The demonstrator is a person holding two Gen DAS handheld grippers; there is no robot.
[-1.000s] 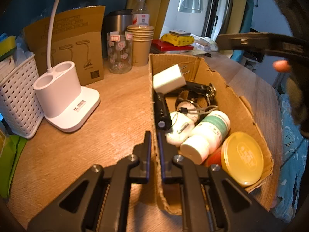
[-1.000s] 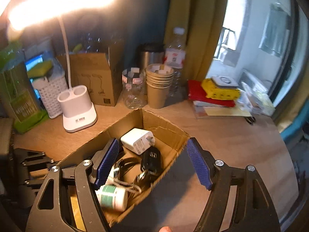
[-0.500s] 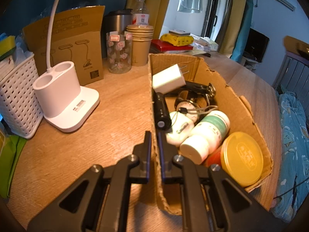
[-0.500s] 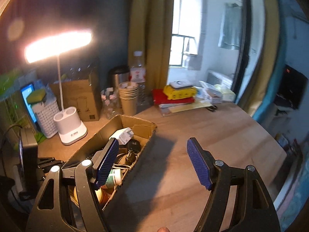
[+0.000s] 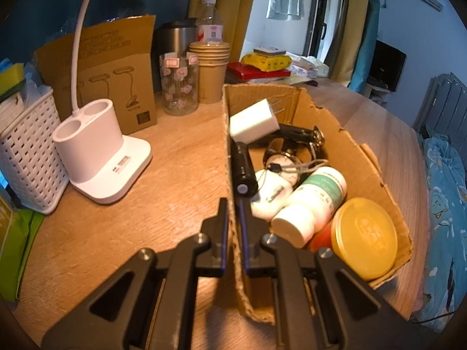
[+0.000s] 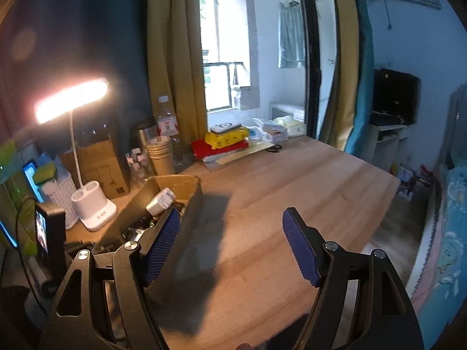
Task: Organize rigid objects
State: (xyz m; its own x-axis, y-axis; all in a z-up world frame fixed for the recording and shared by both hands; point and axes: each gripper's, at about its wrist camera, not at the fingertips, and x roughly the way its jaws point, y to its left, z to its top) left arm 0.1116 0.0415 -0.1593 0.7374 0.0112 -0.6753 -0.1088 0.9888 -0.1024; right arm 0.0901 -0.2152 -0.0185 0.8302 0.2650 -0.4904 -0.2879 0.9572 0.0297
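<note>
Right gripper withdrawn; box holds charger.

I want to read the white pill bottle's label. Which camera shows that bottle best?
The left wrist view: the white pill bottle lies unobstructed in the cardboard box. The right wrist view hides it behind the box wall.

- The wooden table lies bare to the right of the cardboard box, wide enough for a gripper to pass.
- The box is crowded: white charger, black flashlight, white bottle and yellow lid fill its floor.
- Left of the box, the lamp base and white basket narrow the way.
- Behind it stand paper cups and a glass jar.
</note>
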